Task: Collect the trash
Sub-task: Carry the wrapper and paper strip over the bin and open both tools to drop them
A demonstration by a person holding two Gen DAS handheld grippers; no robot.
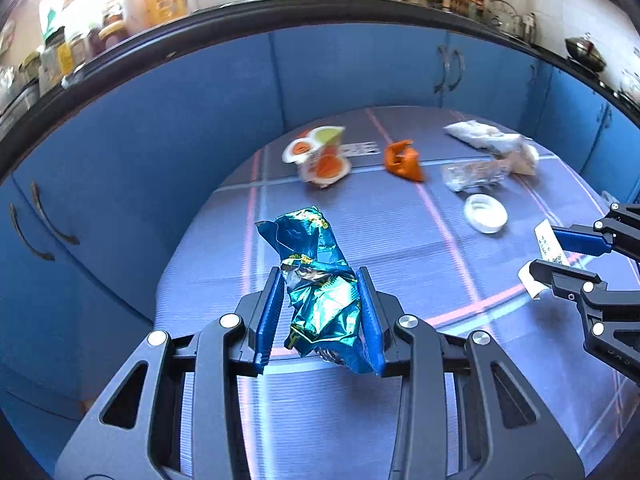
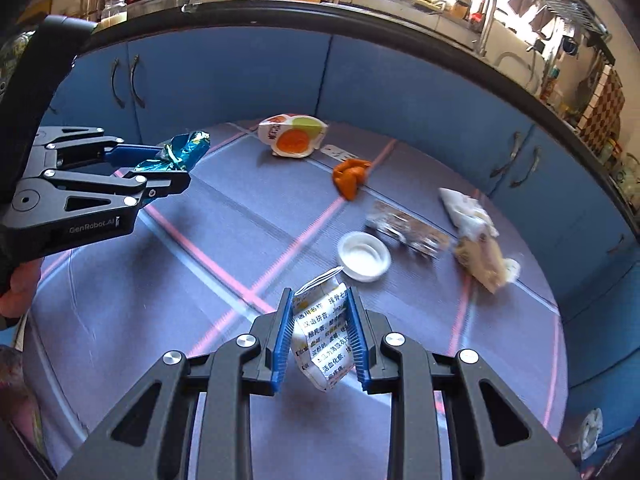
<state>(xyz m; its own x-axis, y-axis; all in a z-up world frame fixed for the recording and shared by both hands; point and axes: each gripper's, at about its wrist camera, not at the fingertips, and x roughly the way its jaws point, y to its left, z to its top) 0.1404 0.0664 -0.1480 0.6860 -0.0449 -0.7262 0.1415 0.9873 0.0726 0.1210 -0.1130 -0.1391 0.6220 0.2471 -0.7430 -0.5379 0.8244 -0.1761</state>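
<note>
Crumpled teal foil wrapper [image 1: 320, 292] and printed white sachet [image 2: 322, 336] held aloft; egg-print packet [image 2: 292, 136], orange scrap [image 2: 350, 176], white lid [image 2: 364, 256] lying on mat.

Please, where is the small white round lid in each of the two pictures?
Left wrist view: the white lid lies on the mat at the right, below the clear plastic wrapper.
Right wrist view: the white lid lies near the middle, just beyond the printed white packet in the right gripper.
Shared landmark: the orange wrapper.
</note>
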